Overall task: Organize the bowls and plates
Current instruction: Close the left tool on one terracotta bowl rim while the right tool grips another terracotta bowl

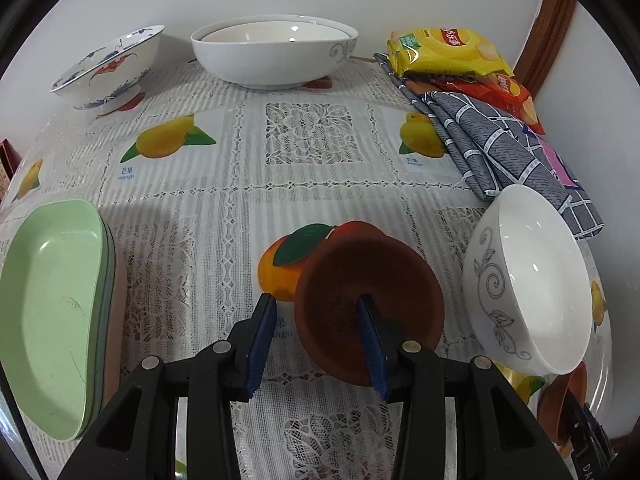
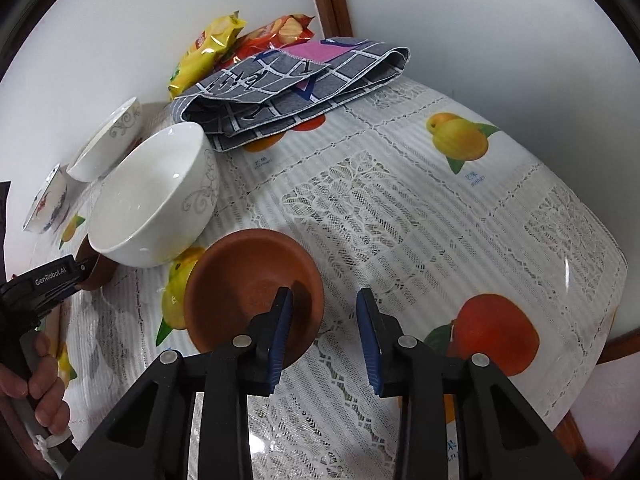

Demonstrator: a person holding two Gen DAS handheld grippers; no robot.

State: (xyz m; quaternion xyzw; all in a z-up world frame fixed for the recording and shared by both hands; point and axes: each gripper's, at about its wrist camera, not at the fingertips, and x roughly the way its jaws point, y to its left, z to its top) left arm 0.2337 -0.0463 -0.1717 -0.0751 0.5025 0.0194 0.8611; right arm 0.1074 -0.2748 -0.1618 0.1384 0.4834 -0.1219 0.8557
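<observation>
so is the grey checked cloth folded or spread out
Folded. The grey checked cloth lies in stacked layers with a doubled-over edge beside the white bowl, its far end over the snack packets, covering only one corner of the table.

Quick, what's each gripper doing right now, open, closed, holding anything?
Left gripper: open, one finger inside a brown bowl, straddling its rim, not clamped.
Right gripper: open, one finger inside another brown bowl, rim between the fingers, not clamped.

Stacked green oval plates [image 1: 52, 312]: you see the lower plates only as thin rims.
Second brown clay bowl [image 1: 560, 404]: mostly hidden behind your white patterned bowl [image 1: 532, 280].
Red snack bag [image 2: 280, 34]: half covered by the grey checked cloth [image 2: 288, 88].
Blue-and-red painted bowl [image 2: 46, 204]: its pattern is too small to read.
</observation>
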